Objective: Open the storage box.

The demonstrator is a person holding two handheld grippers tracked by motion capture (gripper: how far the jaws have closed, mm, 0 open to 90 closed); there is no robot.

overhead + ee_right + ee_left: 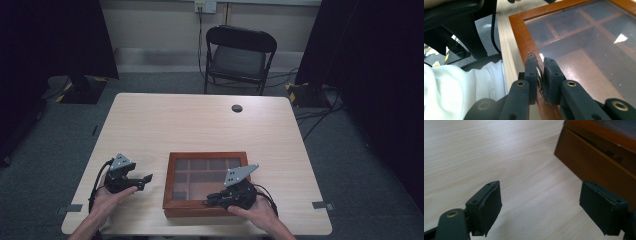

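A brown wooden box (206,155) with a glass lid and several inner compartments lies near the table's front edge. In the right gripper view my right gripper (539,67) is shut on a small metal knob (539,73) at the front rim of the lid frame (520,32). In the high view the right gripper (209,200) sits on the box's front right part. My left gripper (146,179) is left of the box, its jaws pointing at the box. The left gripper (540,205) stands open over bare wood, its right pad close to the box's side wall (594,162).
The light wooden table (200,120) has a black cable hole (237,108) at the back middle. A black chair (240,55) stands behind the table. A white sleeve (461,85) lies close to the table's front edge.
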